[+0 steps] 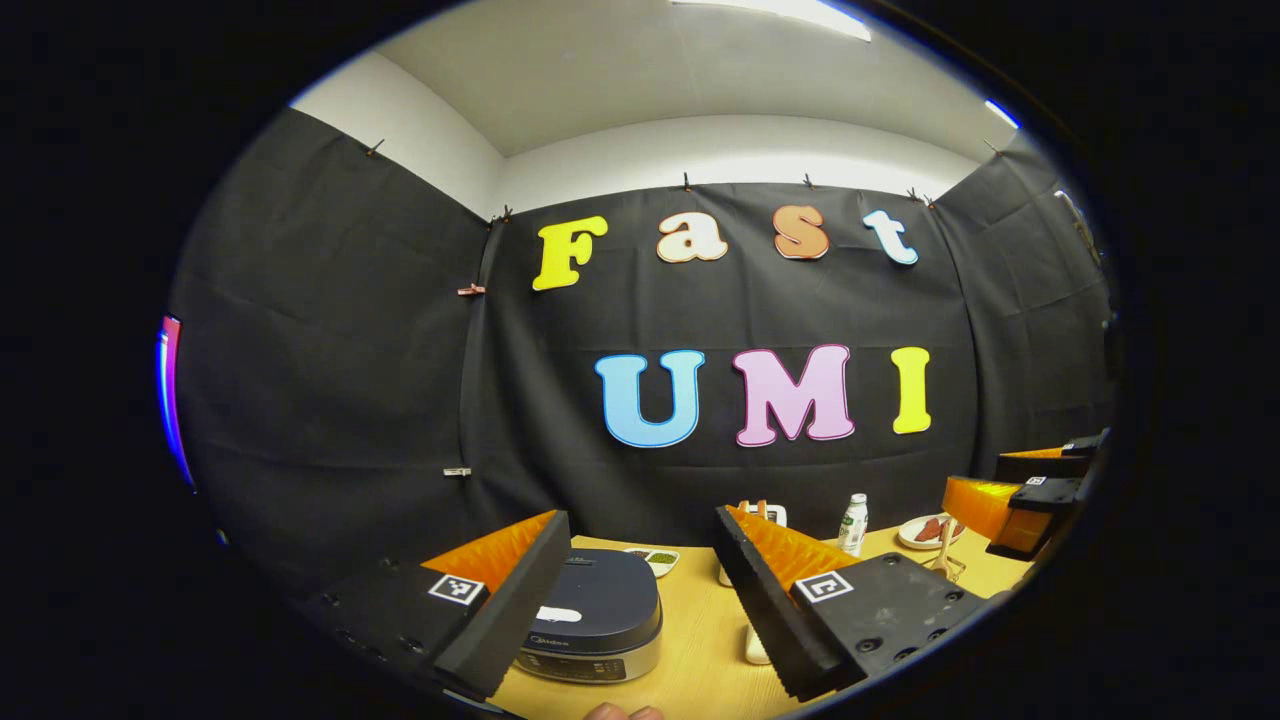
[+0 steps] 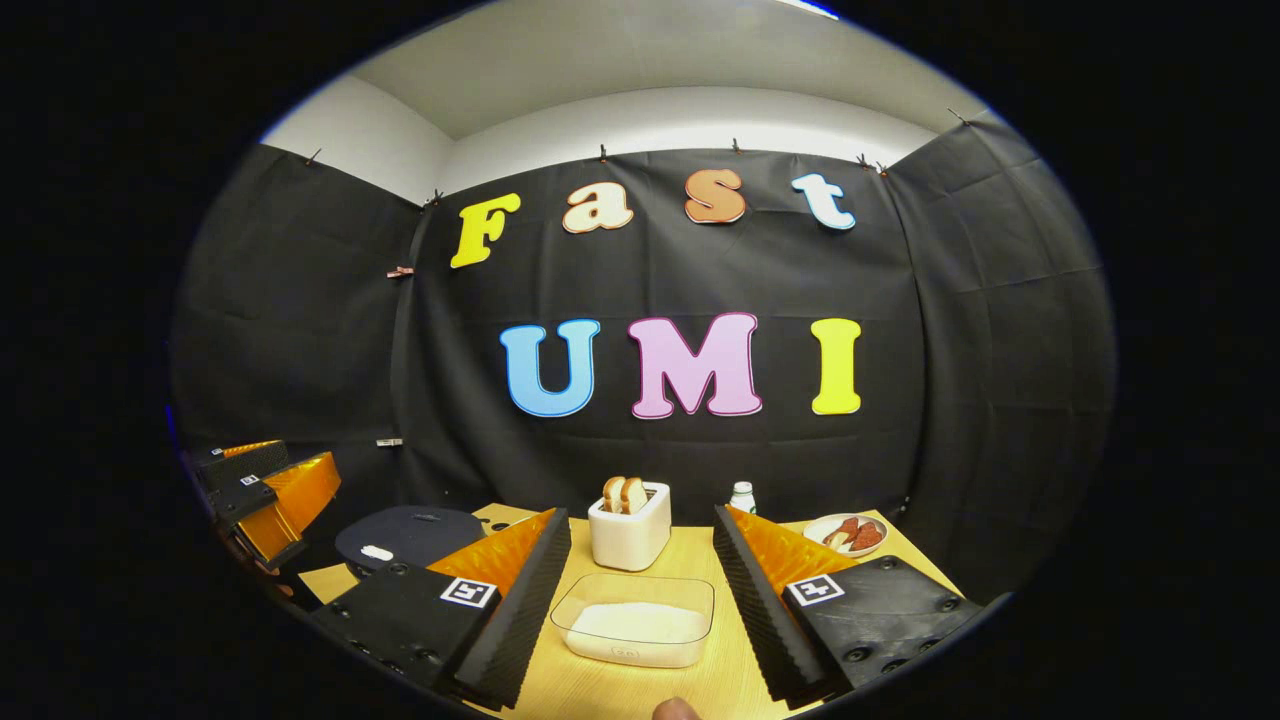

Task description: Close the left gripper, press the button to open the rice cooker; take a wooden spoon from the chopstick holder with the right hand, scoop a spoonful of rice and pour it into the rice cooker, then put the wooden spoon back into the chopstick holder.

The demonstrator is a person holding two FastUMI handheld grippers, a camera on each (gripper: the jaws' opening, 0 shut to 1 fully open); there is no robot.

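Observation:
The rice cooker (image 1: pixel 590 615) sits shut on the wooden table, with a dark lid, a silver base and a white button (image 1: pixel 558 613) on its lid. My left gripper (image 1: pixel 640 530) hovers open just before it, the cooker showing between its fingers. My right gripper (image 2: pixel 640 520) is open over a clear container of white rice (image 2: pixel 640 620). Behind that stands a white holder (image 2: pixel 630 535) with two tan rounded pieces sticking up. The cooker (image 2: pixel 420 535) lies to the left, with the left gripper (image 2: pixel 305 458) above it. The right gripper (image 1: pixel 985 482) hangs open at far right.
A small white bottle (image 1: pixel 853 523) and a plate of reddish food (image 1: pixel 930 530) stand at the back right. A small dish of green bits (image 1: pixel 655 560) lies behind the cooker. The black cloth wall closes off the table's far edge. A person's fingertip (image 2: pixel 678 708) shows at the bottom.

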